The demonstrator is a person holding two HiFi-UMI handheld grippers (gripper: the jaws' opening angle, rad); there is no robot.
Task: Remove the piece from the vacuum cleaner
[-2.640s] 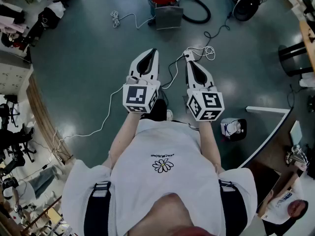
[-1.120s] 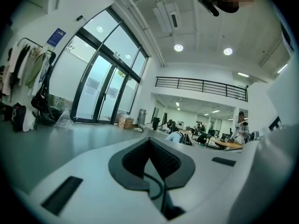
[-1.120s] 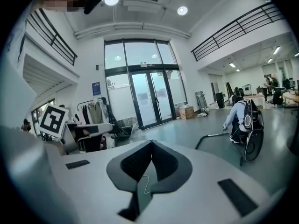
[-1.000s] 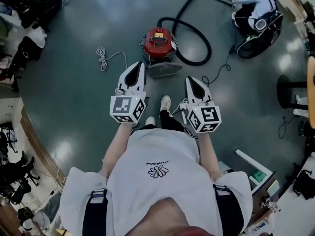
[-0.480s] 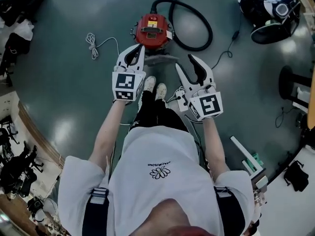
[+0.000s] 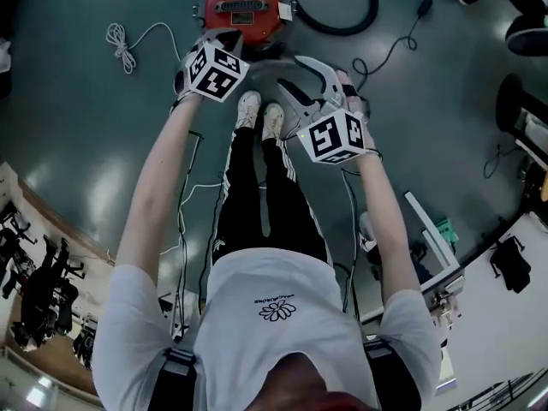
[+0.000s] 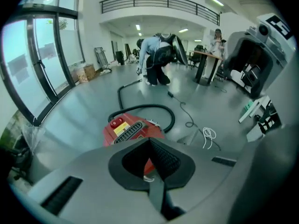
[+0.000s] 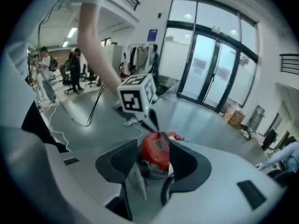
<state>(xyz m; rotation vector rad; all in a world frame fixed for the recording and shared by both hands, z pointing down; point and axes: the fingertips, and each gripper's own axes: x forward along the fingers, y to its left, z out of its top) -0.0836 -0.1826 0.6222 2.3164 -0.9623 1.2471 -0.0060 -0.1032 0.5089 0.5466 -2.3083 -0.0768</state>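
Vacuum cleaner (image 6: 244, 2) is reached for, left claw (image 7: 149, 143) closed, right claw (image 8: 153, 153) opening empty; its piece must be gripped next.

I am finding bare floor (image 6: 103, 135) lying open left of the vacuum cleaner (image 6: 244, 2), apart from a coiled white cord (image 6: 118, 39) near it. On its right, a black hose (image 6: 338, 31) is looping close, with a black cable (image 6: 402, 45) trailing beyond. Just in front, the person's shoes (image 6: 249, 108) are narrowing the approach.
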